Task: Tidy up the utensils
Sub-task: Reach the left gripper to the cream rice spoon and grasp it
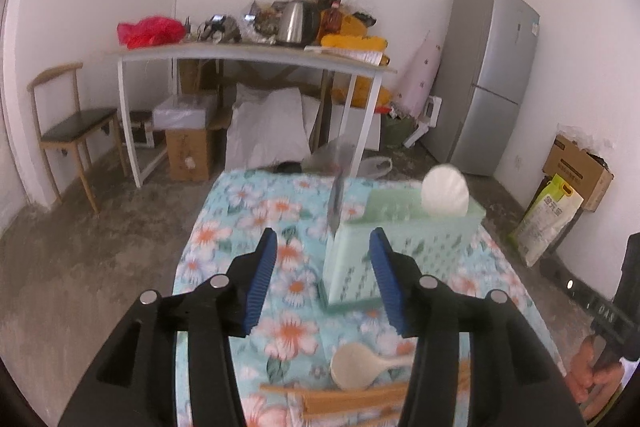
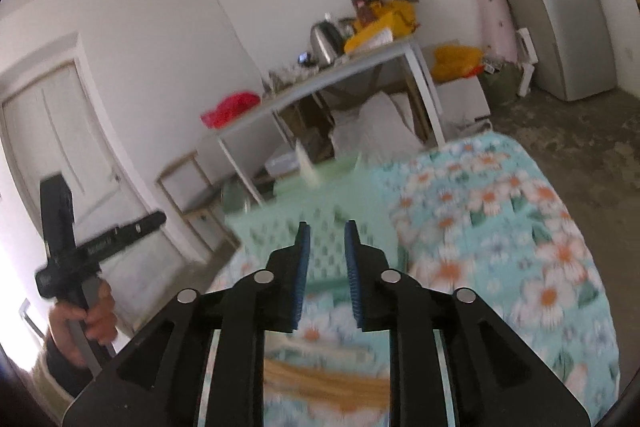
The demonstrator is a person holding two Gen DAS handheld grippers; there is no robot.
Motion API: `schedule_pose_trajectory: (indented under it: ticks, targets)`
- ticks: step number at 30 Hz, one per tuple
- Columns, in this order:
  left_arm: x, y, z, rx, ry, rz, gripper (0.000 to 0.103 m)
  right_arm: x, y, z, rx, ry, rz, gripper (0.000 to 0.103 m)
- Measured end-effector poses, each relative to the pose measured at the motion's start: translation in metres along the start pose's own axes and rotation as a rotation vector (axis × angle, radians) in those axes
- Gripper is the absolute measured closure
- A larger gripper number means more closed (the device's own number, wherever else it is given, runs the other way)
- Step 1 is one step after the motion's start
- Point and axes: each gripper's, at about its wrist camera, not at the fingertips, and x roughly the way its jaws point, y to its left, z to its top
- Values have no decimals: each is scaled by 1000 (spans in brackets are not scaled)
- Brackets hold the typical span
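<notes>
The utensil holder (image 1: 400, 247), a pale green perforated plastic box, stands upright toward the far edge of the floral tablecloth (image 1: 256, 211). A steel knife (image 1: 338, 187) and a round white utensil head (image 1: 445, 195) stand in it, handles down, judged stored. A cream rice spoon (image 1: 360, 371) and wooden chopsticks (image 1: 340, 393) lie flat at the near edge, unsorted. My left gripper (image 1: 324, 275) hangs above them, jaws spread, empty. My right gripper (image 2: 327, 267) faces the holder, jaws parted, empty.
</notes>
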Motion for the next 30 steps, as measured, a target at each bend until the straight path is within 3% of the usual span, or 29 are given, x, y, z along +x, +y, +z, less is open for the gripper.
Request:
schedule_pose_trajectory:
  ticks: [8,13,20,25,27,29,30]
  targets:
    - [4,20,-42,-66,109,-11,55,8,36,-59,-98,178,-23,68]
    - [19,25,-67,-107,203,-92,55,19,53,-100,-131,272,-31,61]
    - [65,18,-85,-129,348,-187,57,25,53,-124,-104,331,-40,60]
    - [100,8,-90,-79,411,-150,72,23,54,-125,-114,332,-46,60]
    - [109,5,-94,-58,432,-124,88,23,53,-124,-113,331,-48,60]
    - [110,6,-95,-55,433,-125,99,23,53,-124,-113,331,-49,60]
    - [108,6,-95,-59,425,-130,100,23,53,-124,-114,331,-51,60]
